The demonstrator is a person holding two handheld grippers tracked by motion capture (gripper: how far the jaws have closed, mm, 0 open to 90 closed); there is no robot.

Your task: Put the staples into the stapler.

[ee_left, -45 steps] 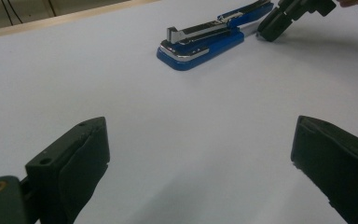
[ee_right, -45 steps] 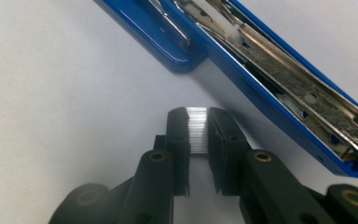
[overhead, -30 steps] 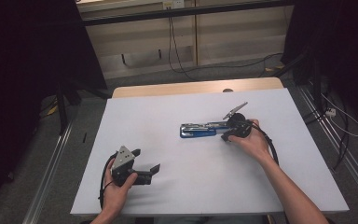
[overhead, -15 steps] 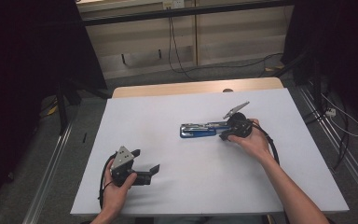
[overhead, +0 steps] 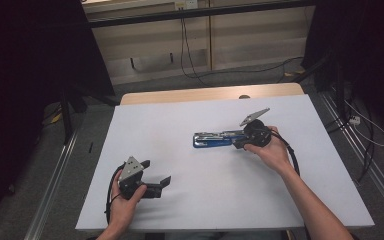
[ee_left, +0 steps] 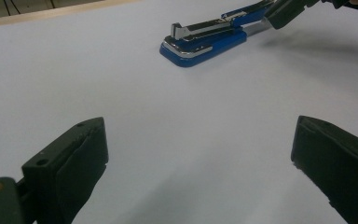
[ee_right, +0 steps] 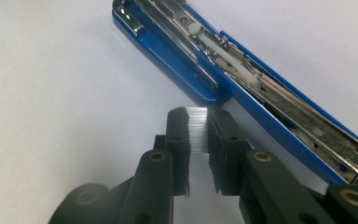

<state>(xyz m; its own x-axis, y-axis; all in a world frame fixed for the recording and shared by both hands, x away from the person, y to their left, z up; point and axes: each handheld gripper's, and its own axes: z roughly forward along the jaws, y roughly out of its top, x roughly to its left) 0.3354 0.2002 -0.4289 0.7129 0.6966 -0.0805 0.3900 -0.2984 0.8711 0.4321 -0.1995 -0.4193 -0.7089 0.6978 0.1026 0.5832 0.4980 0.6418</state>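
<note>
White table (overhead: 180,125) holds a blue stapler (overhead: 215,139), lying open and flat; it sits just past the right gripper (ee_right: 198,122) fingertips. Those fingers (ee_right: 177,133) pinch a small strip of staples (ee_right: 197,128); the left gripper (ee_left: 200,154) is spread wide with nothing inside, well apart from the stapler.

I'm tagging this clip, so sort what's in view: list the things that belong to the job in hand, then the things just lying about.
In the job:
- blue stapler, lying opened out on the table
- strip of staples, pinched in the right gripper

Lying about:
- left gripper, open and idle, apart from the stapler
- white table
- cables on the floor
</note>
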